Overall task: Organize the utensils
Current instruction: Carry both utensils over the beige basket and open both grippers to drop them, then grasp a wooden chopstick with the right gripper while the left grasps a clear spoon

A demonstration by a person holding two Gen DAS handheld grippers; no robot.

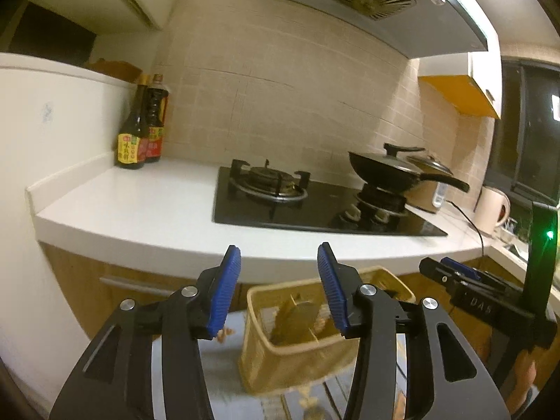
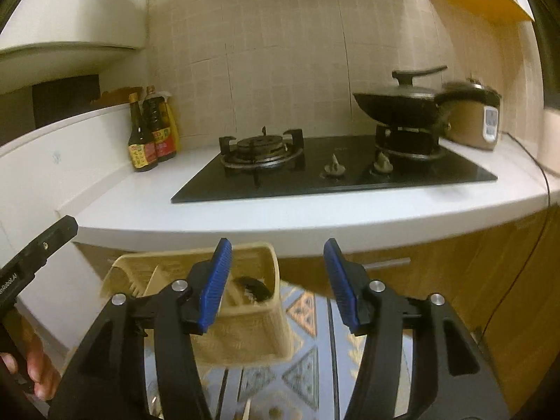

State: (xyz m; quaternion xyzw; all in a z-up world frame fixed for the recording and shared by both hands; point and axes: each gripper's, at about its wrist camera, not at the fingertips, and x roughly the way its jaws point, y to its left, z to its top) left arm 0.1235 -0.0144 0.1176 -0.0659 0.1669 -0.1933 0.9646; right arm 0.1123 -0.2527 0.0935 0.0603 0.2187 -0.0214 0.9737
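Both blue-padded grippers, left point(image 1: 280, 287) and right point(image 2: 276, 280), hang released behind a woven beige plastic utensil basket point(image 1: 297, 346), which a hasty grab could tip.

My left-hand camera sits just behind my left gripper point(image 1: 279, 273) and looks forward and slightly down, from below counter height, at the white counter point(image 1: 140, 206) and the black hob point(image 1: 315, 210); my right gripper point(image 1: 451, 273) pokes in at three o'clock. My right-hand camera rides behind my right gripper point(image 2: 276, 266), facing the same tiled wall from a spot further right, with my left gripper's tip point(image 2: 52, 236) entering at nine o'clock. Both views stand near the counter edge and share the hob, the sauce bottles point(image 2: 150, 133), the lidded wok point(image 2: 399, 101) and the beige basket point(image 2: 245, 315) at six o'clock, blurred.
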